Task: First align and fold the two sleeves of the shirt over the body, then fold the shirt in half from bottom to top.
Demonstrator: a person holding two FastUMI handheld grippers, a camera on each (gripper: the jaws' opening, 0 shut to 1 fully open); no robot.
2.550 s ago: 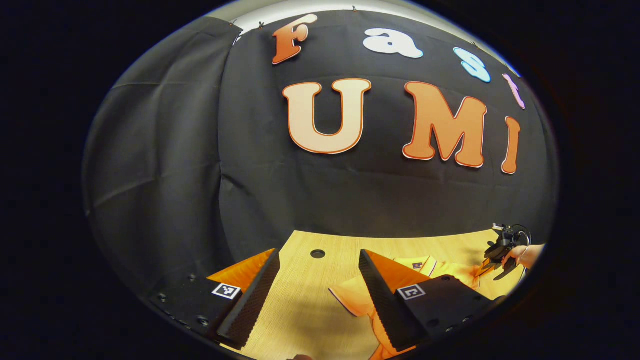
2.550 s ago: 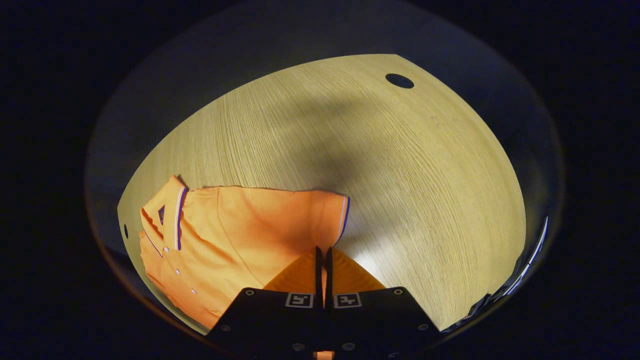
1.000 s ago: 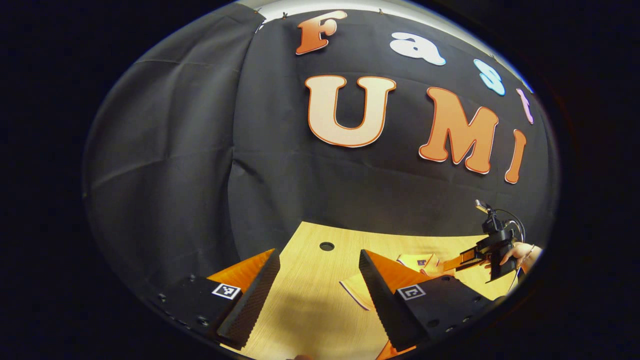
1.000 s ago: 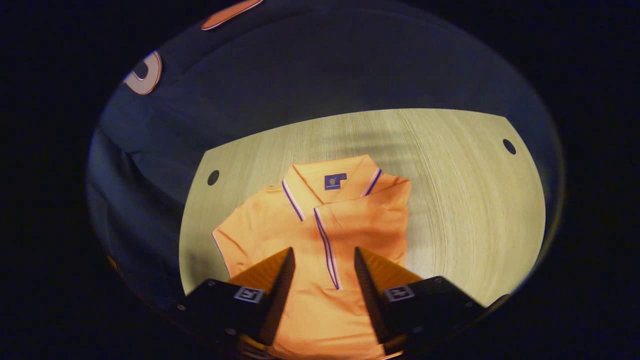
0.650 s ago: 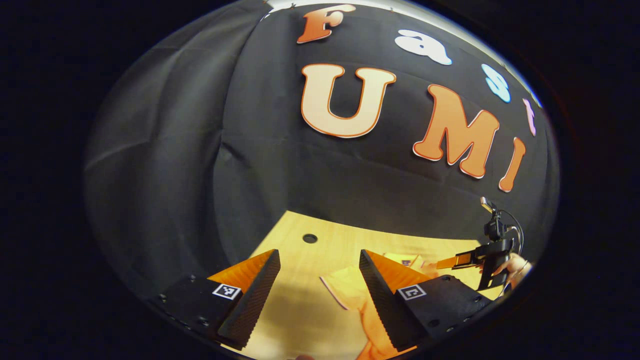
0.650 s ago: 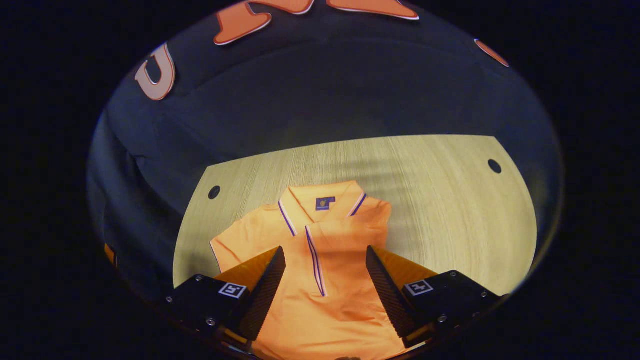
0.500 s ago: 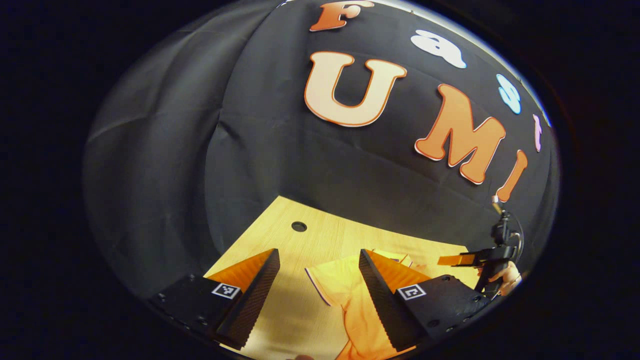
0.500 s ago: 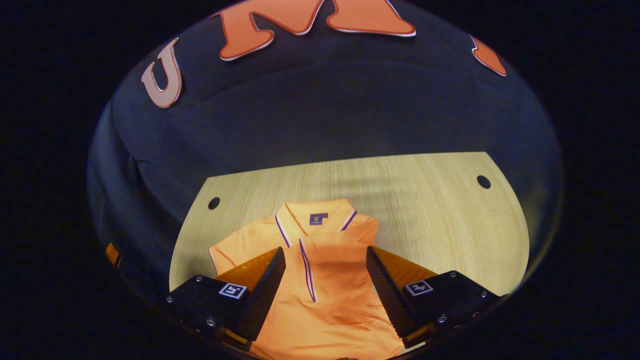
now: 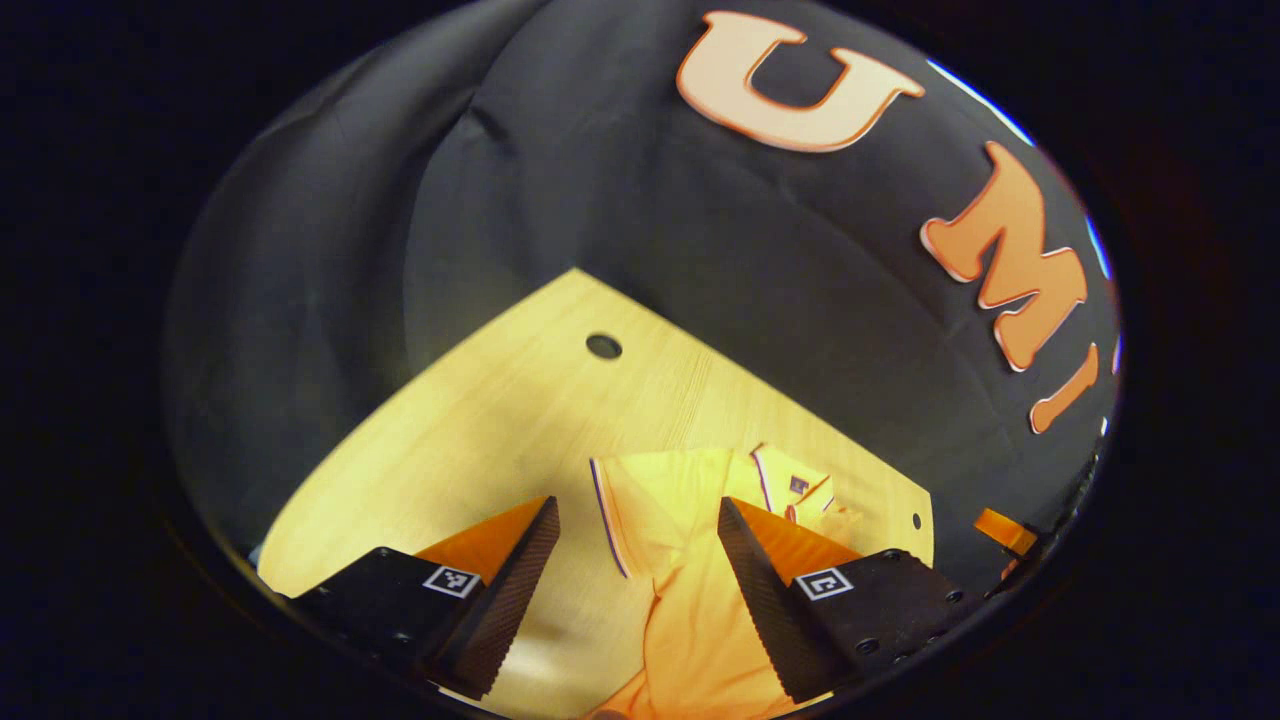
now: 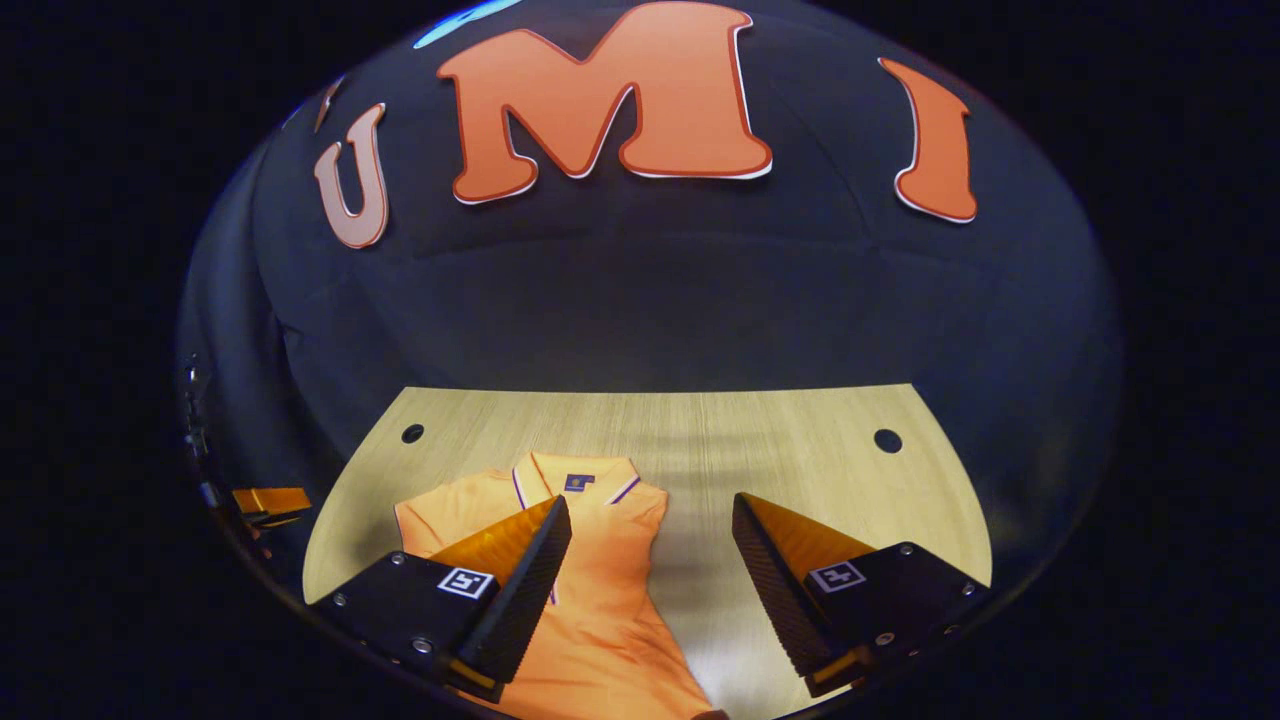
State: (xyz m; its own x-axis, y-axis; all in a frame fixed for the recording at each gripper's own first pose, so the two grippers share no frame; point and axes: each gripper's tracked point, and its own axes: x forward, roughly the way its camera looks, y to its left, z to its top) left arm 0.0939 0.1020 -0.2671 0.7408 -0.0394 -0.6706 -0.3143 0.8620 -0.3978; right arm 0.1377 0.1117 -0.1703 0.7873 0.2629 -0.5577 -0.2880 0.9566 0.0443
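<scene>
Both grippers have drawn back, fingers spread, from the soft orange shirt [image 10: 600, 600] on woodgrain table [image 10: 800, 440].

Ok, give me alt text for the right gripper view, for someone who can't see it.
An orange polo shirt with purple-striped collar lies flat on a light wooden table, collar toward the black cloth wall. The open right tool hovers above it, one finger over the shirt, the other over bare wood.
</scene>
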